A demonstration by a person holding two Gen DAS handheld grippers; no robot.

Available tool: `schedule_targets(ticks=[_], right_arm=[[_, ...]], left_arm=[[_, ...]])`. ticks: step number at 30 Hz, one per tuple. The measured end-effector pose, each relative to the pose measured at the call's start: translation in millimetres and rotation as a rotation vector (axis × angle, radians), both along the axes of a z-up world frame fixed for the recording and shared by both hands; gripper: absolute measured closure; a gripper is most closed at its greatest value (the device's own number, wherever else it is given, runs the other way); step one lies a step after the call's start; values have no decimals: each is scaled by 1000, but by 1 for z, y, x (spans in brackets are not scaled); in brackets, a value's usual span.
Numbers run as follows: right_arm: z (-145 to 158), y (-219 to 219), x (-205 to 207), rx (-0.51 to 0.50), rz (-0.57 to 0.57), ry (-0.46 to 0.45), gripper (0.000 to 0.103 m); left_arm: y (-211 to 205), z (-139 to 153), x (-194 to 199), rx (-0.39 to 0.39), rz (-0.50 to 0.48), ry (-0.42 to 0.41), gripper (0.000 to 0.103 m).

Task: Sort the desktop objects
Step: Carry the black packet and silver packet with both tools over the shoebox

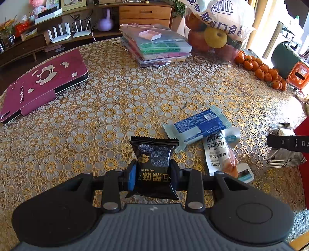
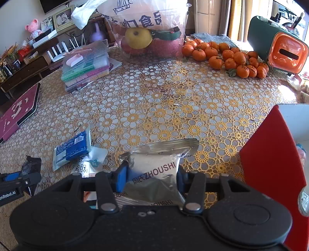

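Black snack packet (image 1: 154, 166) pinched in your left gripper (image 1: 154, 174), silver ZHOUSHI pouch (image 2: 154, 173) in right gripper (image 2: 152, 176); slick, puffy wrappers may slip; red box (image 2: 270, 164) wall near right, may snag.

A family living room: a round table (image 2: 193, 108) under a gold floral lace cover carries a heap of mandarins (image 2: 227, 57) and a bag of apples and pears (image 2: 148, 32) at its far side. Beyond, on the far left, a low wooden sideboard (image 1: 36, 41) holds white routers (image 1: 59, 33), framed photographs (image 2: 62, 17) and a pink plush toy (image 2: 33, 27).
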State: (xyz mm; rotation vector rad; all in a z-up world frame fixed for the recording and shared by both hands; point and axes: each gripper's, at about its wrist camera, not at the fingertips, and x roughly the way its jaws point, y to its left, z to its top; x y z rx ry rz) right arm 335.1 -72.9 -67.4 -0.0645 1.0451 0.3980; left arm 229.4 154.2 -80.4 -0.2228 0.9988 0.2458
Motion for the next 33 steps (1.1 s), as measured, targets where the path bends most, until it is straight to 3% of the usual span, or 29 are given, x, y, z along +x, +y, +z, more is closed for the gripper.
schedule_targets(ticks=[33], right_arm=[[69,-73,-67,50,55,-56,55]], left_arm=[[-99,49,-49,-8,-181,-28,70]])
